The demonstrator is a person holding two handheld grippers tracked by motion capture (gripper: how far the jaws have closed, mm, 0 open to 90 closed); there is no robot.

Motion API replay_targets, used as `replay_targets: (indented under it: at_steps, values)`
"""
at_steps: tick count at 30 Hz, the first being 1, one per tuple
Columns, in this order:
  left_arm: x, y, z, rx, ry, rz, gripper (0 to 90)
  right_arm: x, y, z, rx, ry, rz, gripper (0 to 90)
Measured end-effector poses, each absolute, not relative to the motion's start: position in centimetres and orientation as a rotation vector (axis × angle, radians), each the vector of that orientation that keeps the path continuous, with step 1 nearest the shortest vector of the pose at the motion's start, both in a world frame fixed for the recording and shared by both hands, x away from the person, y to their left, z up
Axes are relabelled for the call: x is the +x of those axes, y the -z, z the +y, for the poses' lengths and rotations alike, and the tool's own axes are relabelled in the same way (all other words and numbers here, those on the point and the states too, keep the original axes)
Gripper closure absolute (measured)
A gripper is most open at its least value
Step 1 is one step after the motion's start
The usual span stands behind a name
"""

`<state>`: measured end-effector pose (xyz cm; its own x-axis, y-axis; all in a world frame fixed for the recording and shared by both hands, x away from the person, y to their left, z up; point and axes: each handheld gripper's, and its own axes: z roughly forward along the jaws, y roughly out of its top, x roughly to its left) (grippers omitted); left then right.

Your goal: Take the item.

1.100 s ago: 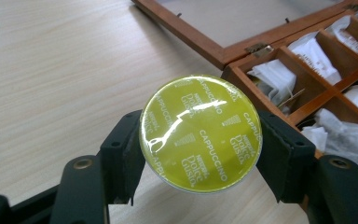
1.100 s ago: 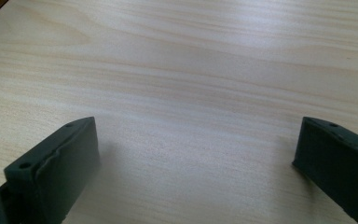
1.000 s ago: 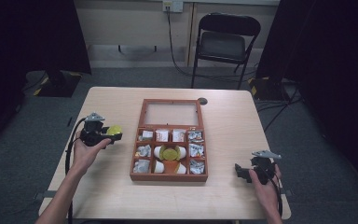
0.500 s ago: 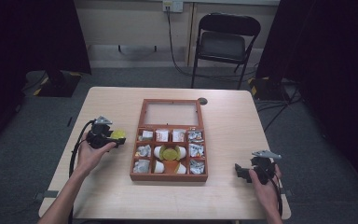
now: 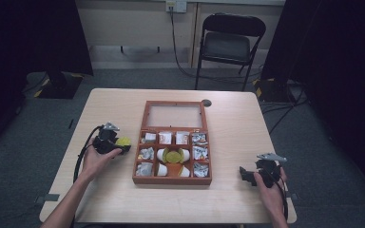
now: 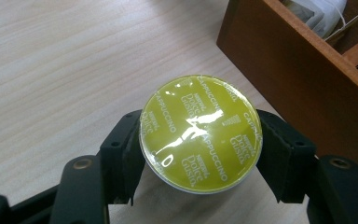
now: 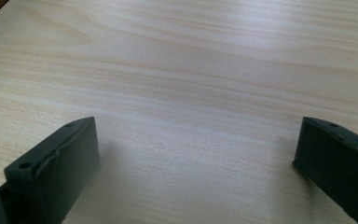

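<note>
My left gripper (image 5: 122,144) is shut on a yellow-lidded coffee capsule (image 6: 200,132), its lid printed "Cappuccino" and facing up; the pads (image 6: 123,154) press its sides. It hovers low over the light wood table (image 5: 109,104), just left of the wooden compartment box (image 5: 172,180), whose brown wall (image 6: 303,60) stands close by at the upper right. In the box, another yellow capsule (image 5: 173,155) sits in the middle compartment among white capsules and wrapped sachets. My right gripper (image 5: 246,175) rests near the table's front right, jaws wide open over bare wood (image 7: 191,93).
The box's glass-paned lid (image 5: 175,115) lies open toward the far side. A small dark disc (image 5: 206,102) is set in the table behind it. A folding chair (image 5: 229,42) stands beyond the table. Cables trail from both grippers.
My left gripper has sunk toward the table with the yellow capsule and drifted slightly nearer the box. The right gripper has stayed still.
</note>
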<state>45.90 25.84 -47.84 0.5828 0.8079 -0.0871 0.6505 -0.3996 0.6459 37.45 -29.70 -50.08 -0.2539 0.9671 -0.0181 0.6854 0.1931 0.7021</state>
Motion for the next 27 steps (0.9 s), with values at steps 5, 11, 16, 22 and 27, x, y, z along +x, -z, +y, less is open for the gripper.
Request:
replay_targets:
  at_steps: [5,11,16,22,27]
  values:
    - [46.0,47.8,26.0,2.157,-0.297,1.166,37.4,37.4,50.1,-29.7,1.54,-0.809,2.012,0.0]
    - [46.1,48.0,25.9,2.163,-0.308,1.184,29.3,37.4,50.1,-29.7,1.54,-0.809,2.012,0.0]
    - [45.9,47.5,26.4,2.12,-0.298,1.189,27.1,37.4,50.1,-29.7,1.54,-0.809,2.012,0.0]
    - [45.8,47.3,26.7,2.091,-0.297,1.181,19.9,37.4,50.1,-29.7,1.54,-0.809,2.012,0.0]
    - [45.4,46.5,26.6,2.079,-0.326,1.136,17.8,37.4,50.1,-29.7,1.54,-0.809,2.012,0.0]
